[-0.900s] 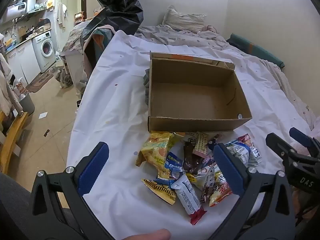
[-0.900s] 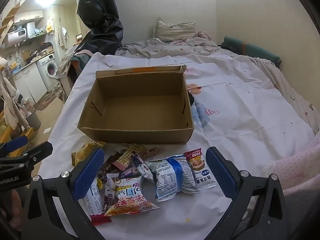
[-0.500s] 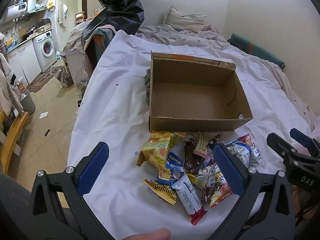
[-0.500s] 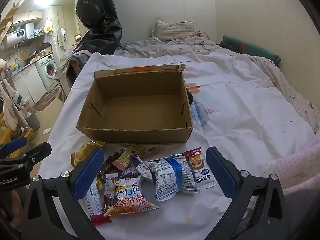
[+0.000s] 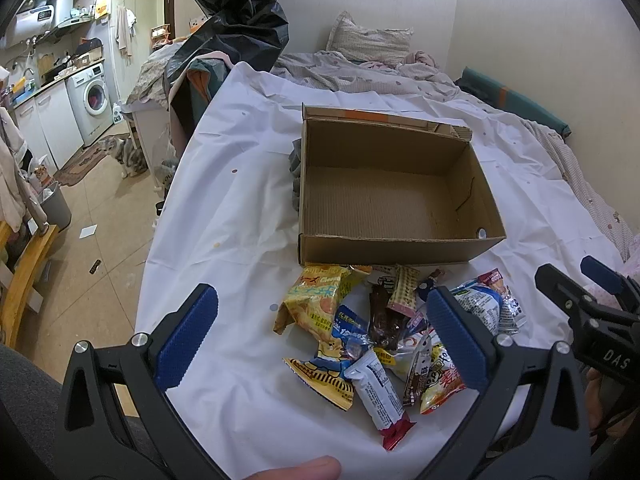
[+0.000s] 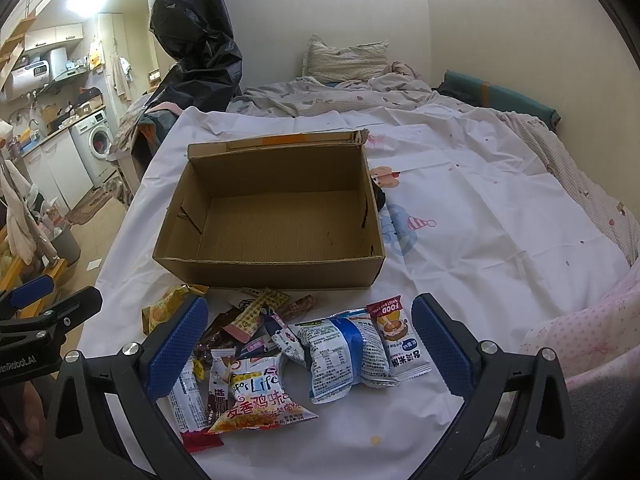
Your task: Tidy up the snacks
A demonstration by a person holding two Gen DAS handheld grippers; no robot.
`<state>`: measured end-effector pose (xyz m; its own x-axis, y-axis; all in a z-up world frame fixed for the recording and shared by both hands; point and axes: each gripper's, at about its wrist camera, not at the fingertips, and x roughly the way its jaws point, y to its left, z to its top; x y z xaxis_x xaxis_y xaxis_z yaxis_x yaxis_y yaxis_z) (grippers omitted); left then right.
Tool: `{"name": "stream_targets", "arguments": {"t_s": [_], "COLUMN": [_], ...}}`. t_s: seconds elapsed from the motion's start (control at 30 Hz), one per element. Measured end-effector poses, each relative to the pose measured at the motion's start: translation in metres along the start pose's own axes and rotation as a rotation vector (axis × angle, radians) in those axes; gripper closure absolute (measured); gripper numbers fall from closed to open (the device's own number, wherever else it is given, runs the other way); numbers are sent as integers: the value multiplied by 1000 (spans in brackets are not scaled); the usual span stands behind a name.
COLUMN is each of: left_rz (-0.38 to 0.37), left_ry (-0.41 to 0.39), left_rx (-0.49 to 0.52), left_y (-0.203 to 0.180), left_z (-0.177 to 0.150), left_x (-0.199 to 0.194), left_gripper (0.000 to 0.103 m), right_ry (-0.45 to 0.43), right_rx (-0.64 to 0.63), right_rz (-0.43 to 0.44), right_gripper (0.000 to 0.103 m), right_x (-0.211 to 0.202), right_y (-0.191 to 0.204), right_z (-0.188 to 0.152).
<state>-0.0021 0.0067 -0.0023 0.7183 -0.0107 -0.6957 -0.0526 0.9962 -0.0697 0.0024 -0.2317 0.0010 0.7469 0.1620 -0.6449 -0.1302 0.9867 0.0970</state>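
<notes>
An empty brown cardboard box [image 5: 392,200] [image 6: 276,220] stands open on the white sheet. In front of it lies a pile of several snack packets [image 5: 384,332] [image 6: 280,352]: a yellow chip bag [image 5: 316,300], a white-and-blue bag [image 6: 344,352], a red-ended bar [image 5: 380,396]. My left gripper [image 5: 322,340] hovers open above the pile's left half, nothing between its fingers. Over the pile's right half my right gripper [image 6: 308,344] is open too, holding nothing. Each gripper shows at the edge of the other's view.
The white sheet [image 5: 224,208] covers a bed with a pillow [image 6: 344,60] and rumpled quilt at the far end. A black plastic bag [image 5: 232,20] hangs at the back left. The bed edge drops to the floor on the left, with a washing machine [image 5: 94,100] beyond.
</notes>
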Motion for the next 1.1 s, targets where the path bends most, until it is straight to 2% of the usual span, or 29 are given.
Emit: {"name": "stream_targets", "arguments": {"t_s": [1.1], "left_rz": [0], "left_ry": [-3], "left_rx": [1], "left_y": [0], "left_z": [0], "left_x": [0], "left_gripper": [0], "right_ry": [-6], "right_rx": [0], "right_rz": [-4], "right_gripper": [0], "right_x": [-1], "right_y": [-1], "right_z": [2]}}
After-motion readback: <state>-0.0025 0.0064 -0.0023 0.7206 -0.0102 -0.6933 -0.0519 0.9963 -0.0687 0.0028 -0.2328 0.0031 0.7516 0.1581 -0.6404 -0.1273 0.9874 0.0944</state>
